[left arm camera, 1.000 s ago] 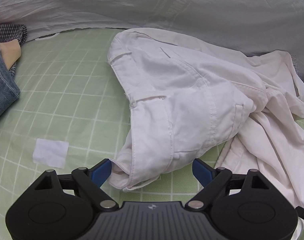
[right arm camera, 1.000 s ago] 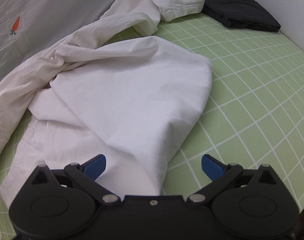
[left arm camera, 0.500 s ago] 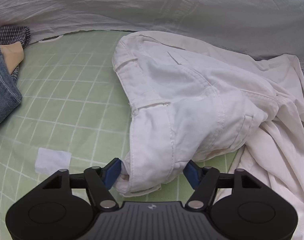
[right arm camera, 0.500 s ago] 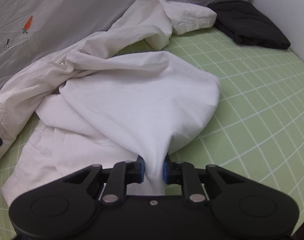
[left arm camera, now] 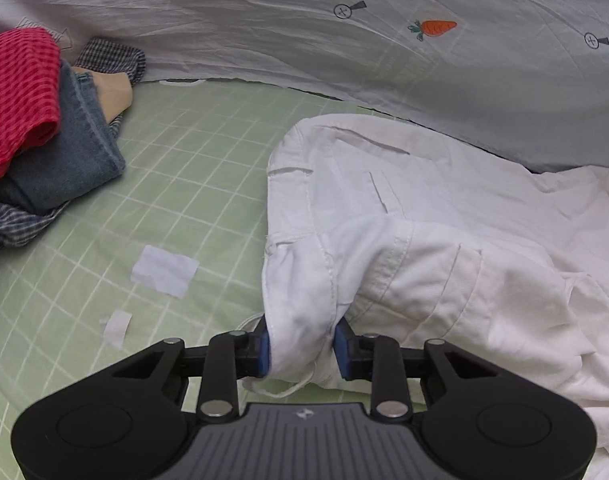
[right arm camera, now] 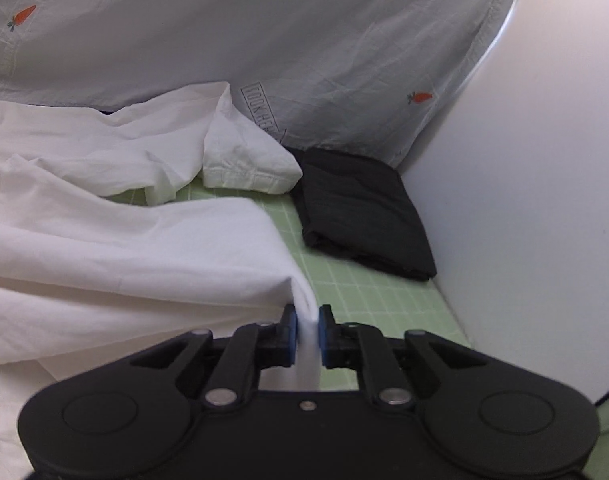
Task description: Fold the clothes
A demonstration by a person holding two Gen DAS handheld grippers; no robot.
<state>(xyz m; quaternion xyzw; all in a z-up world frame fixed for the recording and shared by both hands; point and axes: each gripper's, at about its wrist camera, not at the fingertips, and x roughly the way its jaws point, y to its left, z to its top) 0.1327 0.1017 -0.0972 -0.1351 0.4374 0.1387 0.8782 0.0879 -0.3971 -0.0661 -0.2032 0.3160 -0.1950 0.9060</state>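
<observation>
Both my grippers are pinching the white trousers [left arm camera: 444, 248] lying on the green checked sheet [left arm camera: 192, 184].

Taking the trousers as my landmark: the grey carrot-print cover [left arm camera: 344, 40] is rising behind them, and I am seeing a heap of red, denim and checked clothes [left arm camera: 44, 128] well off to their left, while a folded black garment [right arm camera: 364, 216] is lying just beside their far leg on the right. My left gripper [left arm camera: 302, 348] is clamping the bunched waistband end with both blue pads pressed into the cloth. My right gripper [right arm camera: 304, 332] is squeezing a thin fold of the near leg. A small white paper scrap [left arm camera: 164, 270] is lying left of the waistband.
</observation>
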